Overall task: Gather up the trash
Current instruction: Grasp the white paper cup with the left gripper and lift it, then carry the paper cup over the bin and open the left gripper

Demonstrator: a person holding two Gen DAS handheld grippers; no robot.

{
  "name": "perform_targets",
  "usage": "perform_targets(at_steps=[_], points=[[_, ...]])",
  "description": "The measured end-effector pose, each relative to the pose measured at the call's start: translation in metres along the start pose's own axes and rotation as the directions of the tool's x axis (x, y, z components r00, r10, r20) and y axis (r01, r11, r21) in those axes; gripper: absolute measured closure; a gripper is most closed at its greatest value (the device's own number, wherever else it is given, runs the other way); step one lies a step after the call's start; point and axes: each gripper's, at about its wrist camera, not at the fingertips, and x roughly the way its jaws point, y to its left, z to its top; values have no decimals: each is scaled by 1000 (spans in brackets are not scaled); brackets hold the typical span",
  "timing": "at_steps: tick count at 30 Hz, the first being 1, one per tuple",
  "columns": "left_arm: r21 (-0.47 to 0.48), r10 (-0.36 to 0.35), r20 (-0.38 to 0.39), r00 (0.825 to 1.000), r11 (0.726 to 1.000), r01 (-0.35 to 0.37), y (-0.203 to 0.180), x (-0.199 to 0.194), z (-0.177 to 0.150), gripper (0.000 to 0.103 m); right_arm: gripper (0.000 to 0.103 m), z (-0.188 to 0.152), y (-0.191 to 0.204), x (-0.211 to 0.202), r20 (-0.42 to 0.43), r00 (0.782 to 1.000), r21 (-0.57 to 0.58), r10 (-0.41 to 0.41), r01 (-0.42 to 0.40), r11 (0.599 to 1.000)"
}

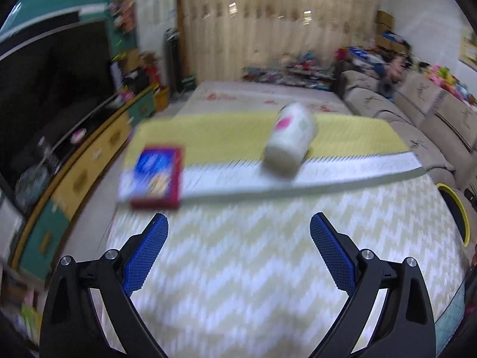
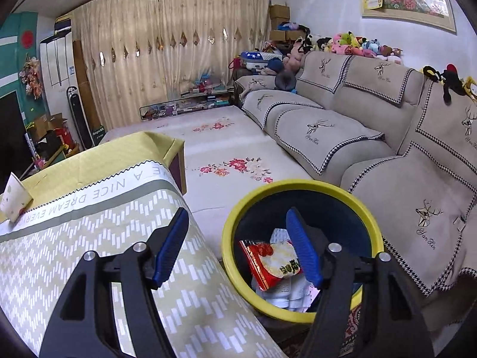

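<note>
- Your left claw (image 1: pixel 238 223) is spread wide, gripping nothing, over the counter (image 1: pixel 238 268).
- Left of the paper cup (image 1: pixel 290 140) lies the red box (image 1: pixel 155 176).
- Your right claw (image 2: pixel 237 217) is released above the bin (image 2: pixel 235 211), snack wrapper (image 2: pixel 268 259) inside.

Each hand-held gripper (image 1: pixel 238 232) (image 2: pixel 237 226) has black arms, silver screws, blue textured pads (image 1: pixel 147 253).

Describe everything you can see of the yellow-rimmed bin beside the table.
The bin is round, with a bright yellow rim and a dark blue inside. It looks like plastic and stands upright on the floor between the table and the sofa. Inside lie a red snack packet and white wrappers. Its lower part is hidden.
</note>
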Motion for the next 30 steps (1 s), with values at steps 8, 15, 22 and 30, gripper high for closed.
perform_targets(at_steps=[8, 15, 22, 30], points=[[155, -22, -53, 998, 987, 30, -48, 76, 69, 8, 38, 1, 0, 0, -4, 1000, 6, -13, 13, 1000], [149, 15, -155, 988, 989, 8, -46, 138, 95, 8, 36, 1, 2, 2, -3, 1000, 4, -12, 12, 1000], [140, -32, -209, 977, 988, 62, -46, 169, 104, 15, 36, 2, -1, 3, -12, 1000, 10, -4, 4, 1000], [164, -33, -243, 969, 984, 74, -62, 184, 105, 39, 36, 1, -2, 2, -7, 1000, 13, 11, -11, 1000]])
